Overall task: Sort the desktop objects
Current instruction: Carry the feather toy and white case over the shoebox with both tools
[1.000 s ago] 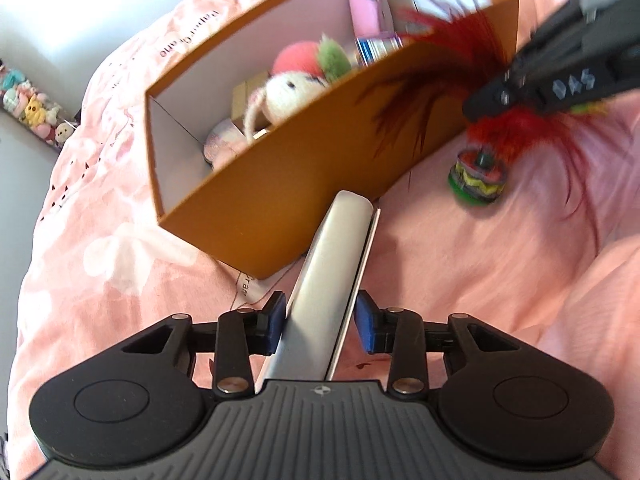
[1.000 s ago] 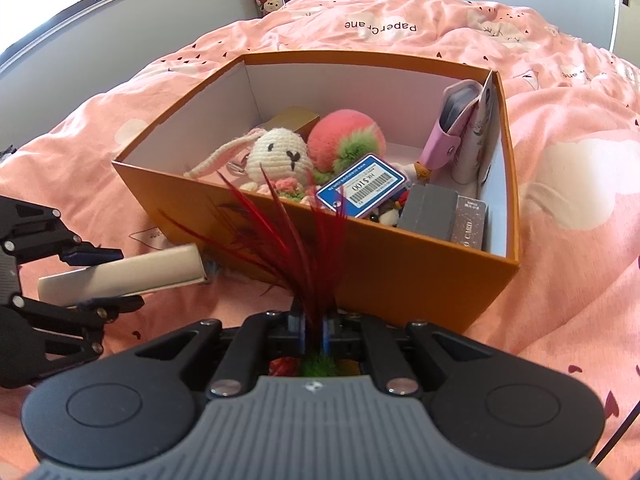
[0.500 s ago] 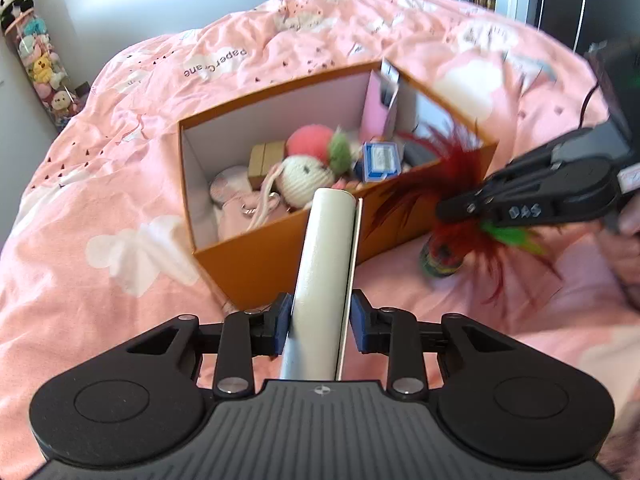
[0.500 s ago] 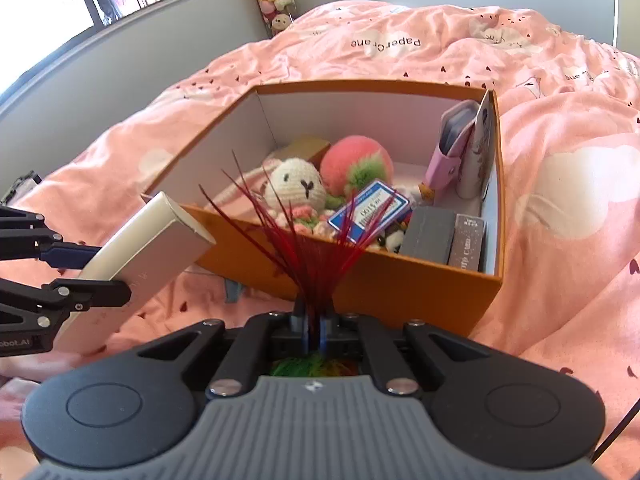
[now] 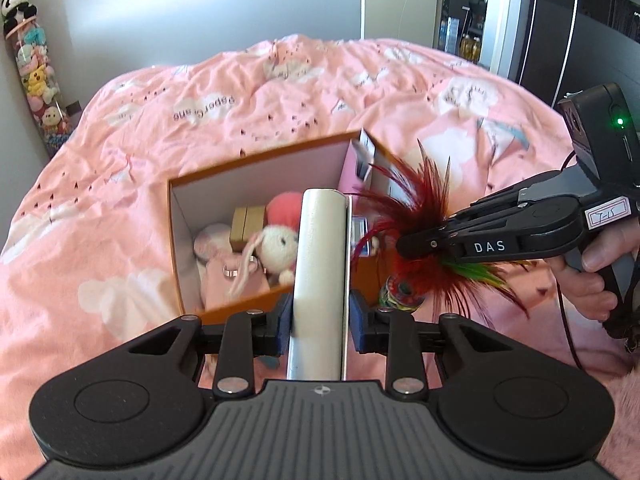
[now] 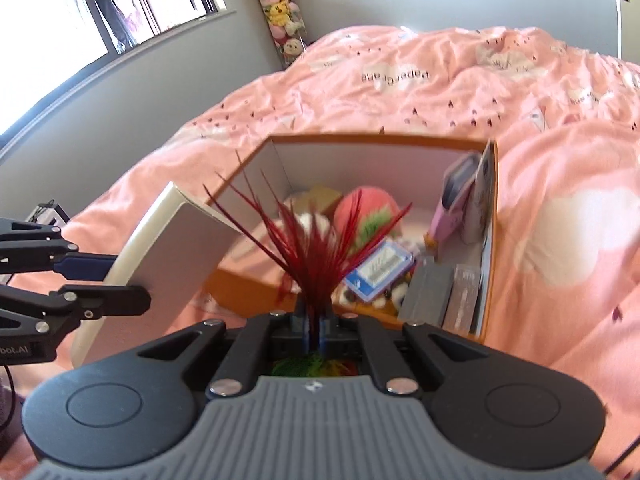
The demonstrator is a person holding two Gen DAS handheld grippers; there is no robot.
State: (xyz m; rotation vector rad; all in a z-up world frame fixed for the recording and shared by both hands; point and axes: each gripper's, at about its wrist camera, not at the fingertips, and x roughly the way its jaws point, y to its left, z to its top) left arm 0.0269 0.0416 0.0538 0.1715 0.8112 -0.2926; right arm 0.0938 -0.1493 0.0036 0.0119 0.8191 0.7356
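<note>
- Held up over a pink bed, a flat silver-white case [image 5: 320, 276] sits pinched between the blue pads of the left gripper [image 5: 320, 320], its far end reaching over the near wall of an orange box [image 5: 256, 160].
- From the right wrist view, the same case [image 6: 176, 248] is tilted, its top corner close beside the box's near left corner; whether they touch cannot be told.
- Next to it, the right gripper [image 6: 314, 328] is pressed together on the stem of a red feather toy [image 6: 308, 248], whose plumes fan upward in front of the open box [image 6: 380, 140].
- From the left wrist view, that feather toy [image 5: 416, 216] shows green and red plumes below the black fingers, with a round striped base [image 5: 402, 294] hanging beneath, just beside the box.
- A person's bare hand [image 5: 596, 264] grips the right gripper's handle.
- Inside the box lie a white knitted bunny [image 5: 276, 248], a pink and green pompom [image 6: 368, 216], a blue-edged card [image 6: 378, 270], a tan block [image 5: 248, 228], a pink pouch [image 6: 456, 204] leaning on the right wall, and dark flat boxes [image 6: 440, 296] at the near right corner.
- Under everything is a pink bedspread [image 5: 120, 200] printed with white clouds.
- A clear tube of small plush toys [image 6: 282, 16] stands against the grey wall, near a bright window [image 6: 100, 4].
</note>
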